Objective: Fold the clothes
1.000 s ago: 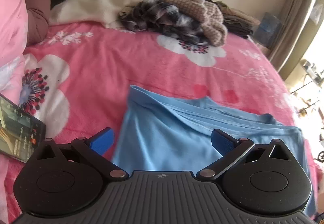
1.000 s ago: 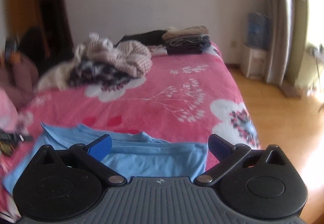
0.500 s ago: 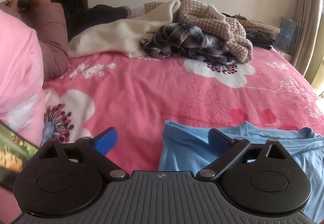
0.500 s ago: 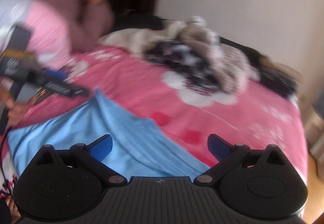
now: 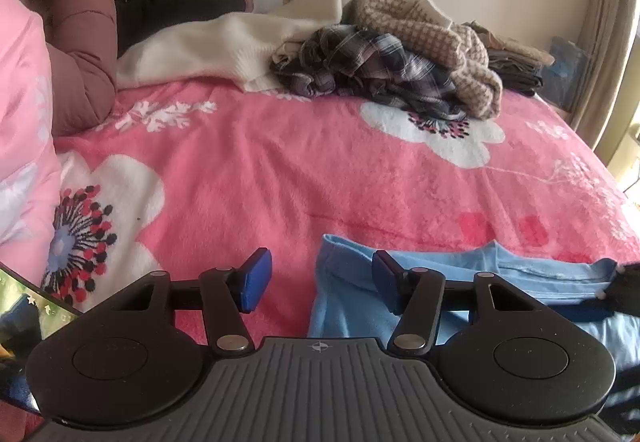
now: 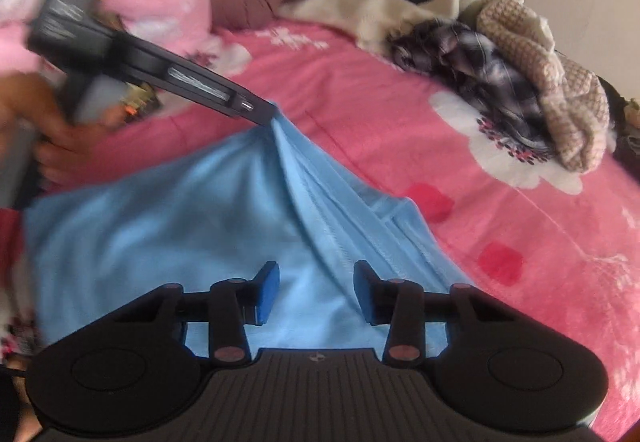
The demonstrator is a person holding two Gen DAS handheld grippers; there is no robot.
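A light blue garment (image 5: 352, 294) lies flat on the pink flowered bedspread (image 5: 320, 170). My left gripper (image 5: 320, 284) is low at its far left corner, jaws closing, with the corner's edge between the blue pads and no pad pressing on it. In the right wrist view that left gripper (image 6: 266, 116) meets the bunched corner of the blue garment (image 6: 160, 222). My right gripper (image 6: 316, 292) hovers over the garment's near edge with a fold ridge between its closing jaws, pads apart. Its black tip (image 5: 624, 286) shows at the right edge of the left wrist view.
A heap of unfolded clothes (image 5: 400, 42) lies at the far side of the bed, and a folded stack (image 5: 508, 58) sits behind it. A person in a mauve jacket (image 5: 84, 54) lies at the far left. A phone (image 5: 24, 306) rests on the bed beside a pink pillow (image 5: 20, 122).
Both grippers' jaws have narrowed. The right gripper swung across and down over the blue garment. The left gripper shifted to the garment's left corner, and the cloth there has bunched.
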